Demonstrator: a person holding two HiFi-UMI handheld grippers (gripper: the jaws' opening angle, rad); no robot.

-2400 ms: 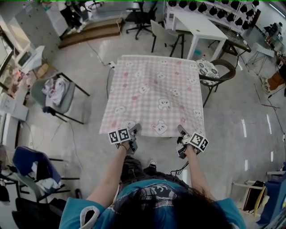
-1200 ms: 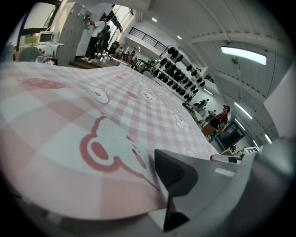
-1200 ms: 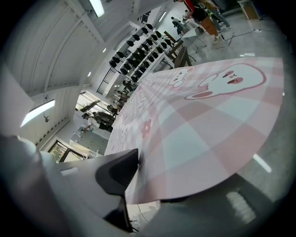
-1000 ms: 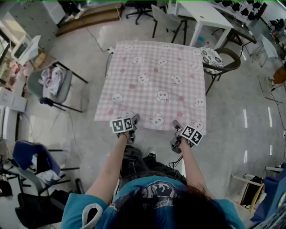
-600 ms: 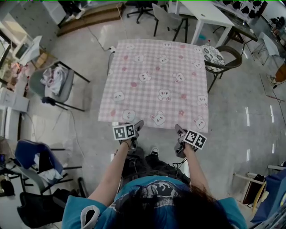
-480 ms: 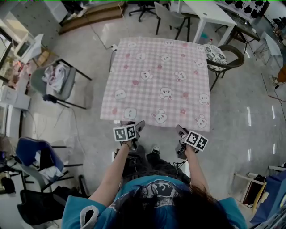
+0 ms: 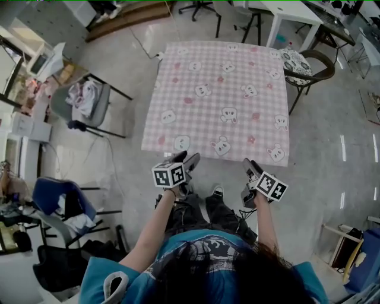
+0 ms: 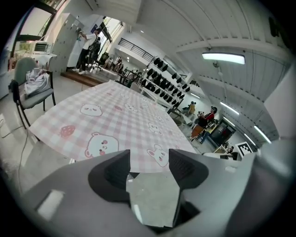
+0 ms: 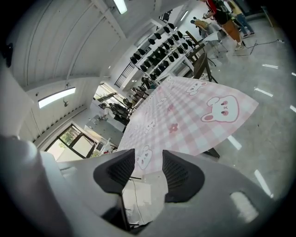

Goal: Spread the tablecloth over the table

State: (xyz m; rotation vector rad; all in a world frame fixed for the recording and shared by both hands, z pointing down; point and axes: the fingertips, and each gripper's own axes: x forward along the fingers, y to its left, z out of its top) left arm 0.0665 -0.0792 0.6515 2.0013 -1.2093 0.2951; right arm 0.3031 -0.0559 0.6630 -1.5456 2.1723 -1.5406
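The pink checked tablecloth (image 7: 222, 95) with bear and rabbit prints lies flat over the square table, and its edges hang a little on all sides. My left gripper (image 7: 187, 159) hovers just short of the cloth's near edge, apart from it. Its jaws have just been closing a little but stand wide, with nothing between them. In the left gripper view the left gripper (image 8: 149, 159) frames only floor, with the tablecloth (image 8: 120, 120) beyond. My right gripper (image 7: 250, 165) is also off the near edge, open and empty. Past the right gripper (image 9: 148, 169) the tablecloth (image 9: 185, 115) shows flat.
A grey chair (image 7: 86, 101) piled with clothes stands left of the table. A chair with a patterned cushion (image 7: 300, 62) is at the far right corner. A white table (image 7: 291, 15) lies beyond, and a blue chair (image 7: 59, 205) is near left. The person's feet (image 7: 217, 191) are by the table.
Both grippers were over the cloth's near edge before. They have drawn back toward the person and now stand clear of it. The cloth stays flat.
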